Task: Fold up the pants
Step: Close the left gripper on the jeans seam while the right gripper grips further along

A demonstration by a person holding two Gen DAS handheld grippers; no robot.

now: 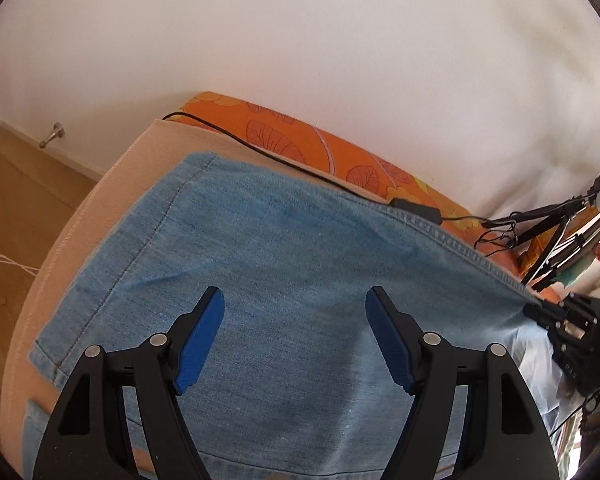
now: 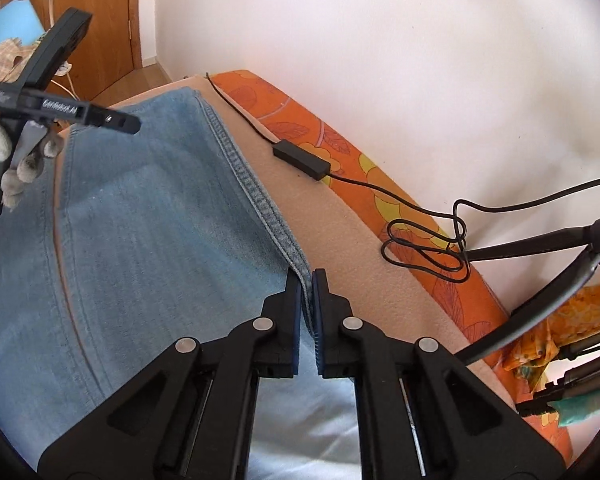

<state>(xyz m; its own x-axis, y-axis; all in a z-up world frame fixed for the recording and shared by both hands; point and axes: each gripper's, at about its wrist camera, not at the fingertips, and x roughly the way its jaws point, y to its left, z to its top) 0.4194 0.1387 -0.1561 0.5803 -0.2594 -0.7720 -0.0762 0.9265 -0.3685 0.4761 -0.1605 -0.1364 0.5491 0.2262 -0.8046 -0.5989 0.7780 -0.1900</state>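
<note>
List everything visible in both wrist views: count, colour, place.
jeans: one, light blue, spread on the pad
pad: one, beige, under the jeans
bedcover: one, orange with leaf print, along the wall
cable: one, black with inline box, on pad and bedcover
tripod: one, black, right of the bed
door: one, brown wood, far left
left gripper: black with blue pads, open above the jeans
right gripper: black, shut on the jeans' seam edge
gloved hand: one, grey, holding the left gripper
</note>
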